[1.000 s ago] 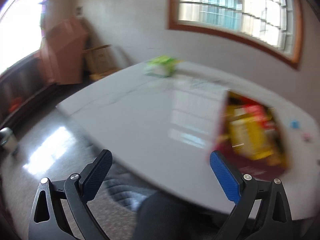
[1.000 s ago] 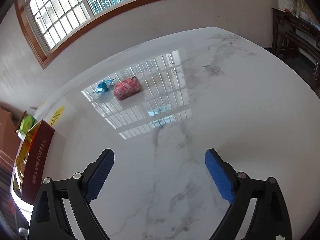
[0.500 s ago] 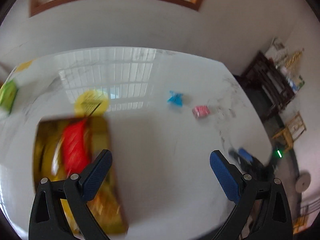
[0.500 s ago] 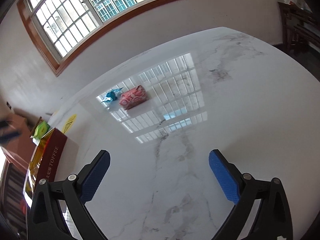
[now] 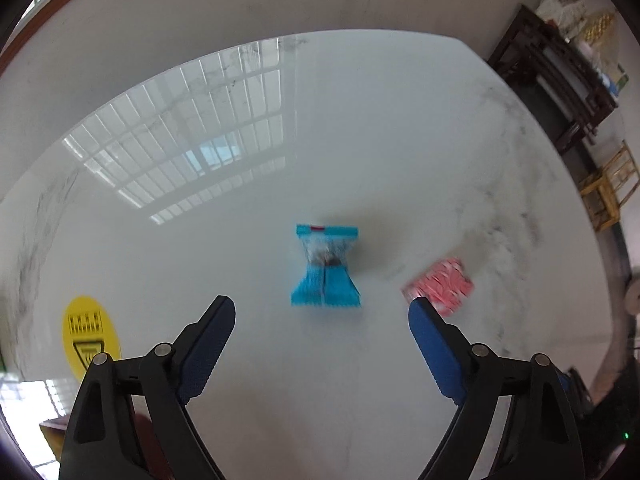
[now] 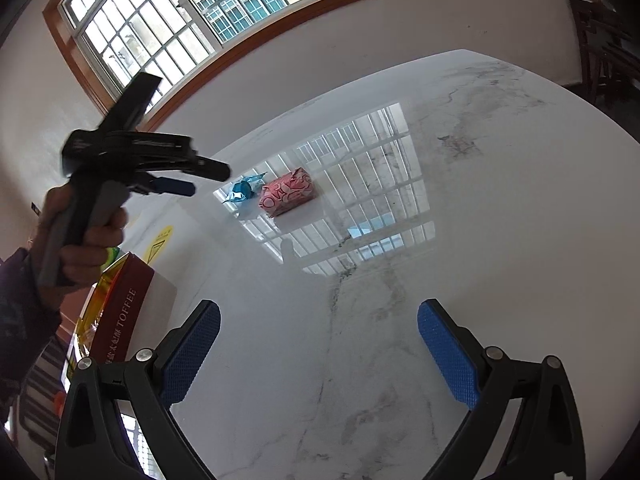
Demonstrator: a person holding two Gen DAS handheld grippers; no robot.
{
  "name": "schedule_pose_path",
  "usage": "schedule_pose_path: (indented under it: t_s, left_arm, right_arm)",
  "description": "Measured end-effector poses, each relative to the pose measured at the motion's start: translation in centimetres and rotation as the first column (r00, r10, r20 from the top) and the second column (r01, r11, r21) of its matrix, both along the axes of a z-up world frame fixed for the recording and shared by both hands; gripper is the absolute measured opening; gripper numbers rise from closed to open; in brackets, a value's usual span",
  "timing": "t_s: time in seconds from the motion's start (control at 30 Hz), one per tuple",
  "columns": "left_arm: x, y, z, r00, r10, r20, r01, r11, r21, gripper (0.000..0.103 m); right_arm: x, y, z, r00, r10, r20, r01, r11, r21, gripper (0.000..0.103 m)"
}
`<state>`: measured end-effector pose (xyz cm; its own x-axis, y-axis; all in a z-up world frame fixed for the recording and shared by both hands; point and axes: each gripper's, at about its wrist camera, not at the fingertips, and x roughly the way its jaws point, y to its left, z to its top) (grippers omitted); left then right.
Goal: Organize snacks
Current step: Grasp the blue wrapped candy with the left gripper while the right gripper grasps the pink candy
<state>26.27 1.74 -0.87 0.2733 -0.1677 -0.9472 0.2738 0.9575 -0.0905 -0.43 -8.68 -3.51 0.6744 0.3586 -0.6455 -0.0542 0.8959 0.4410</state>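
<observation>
A white marble-look surface [image 6: 460, 208] with grey veining is seen in both views, and the grid of a wood-framed window [image 6: 192, 24] is mirrored in its gloss. The window is set in a pale wall, and dark wooden furniture [image 5: 556, 80] is seen past the far right corner of the surface, with a yellow wooden stool [image 5: 610, 188] beside it.

Half a second ago the left wrist view took in the box of snacks at lower left and the two wrapped snacks far off; now the blue wrapped candy [image 5: 325, 266] is seen large, just ahead of and between the tips of the left gripper [image 5: 322, 312], and the box is reduced to a sliver at the bottom left edge. The jaws of the left gripper are spread wide and nothing is held. In the right wrist view the left gripper [image 6: 176, 184] has been brought into frame, gripped by the left hand [image 6: 86, 240] above the surface, short of the candy. The right gripper [image 6: 318, 320] is little changed, its jaws wide and empty.

A pink patterned snack pack [image 5: 440, 286] is lain just to the right of the candy, apart from it. A round yellow sticker [image 5: 90, 334] is stuck to the surface at left. A dark red box [image 6: 120, 312] printed TOFFEE is stood at the left edge, with yellow packets inside it.
</observation>
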Motion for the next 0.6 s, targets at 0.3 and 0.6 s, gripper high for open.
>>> schedule_pose_path:
  t_s: [0.3,0.6]
  left_arm:
    - [1.8,-1.4,-2.9,1.000,-0.009,-0.027,0.011,0.998,0.056,0.037]
    - [1.0,-0.8,-3.8,0.999,0.035,-0.007,-0.035,0.999,0.005,0.030]
  right_arm:
    - [0.0,0.0,0.0,1.000,-0.003,0.000,0.003,1.000,0.000,0.098]
    - [0.0,0.1,0.1,1.000,-0.011,0.000,0.011,1.000,0.002,0.098]
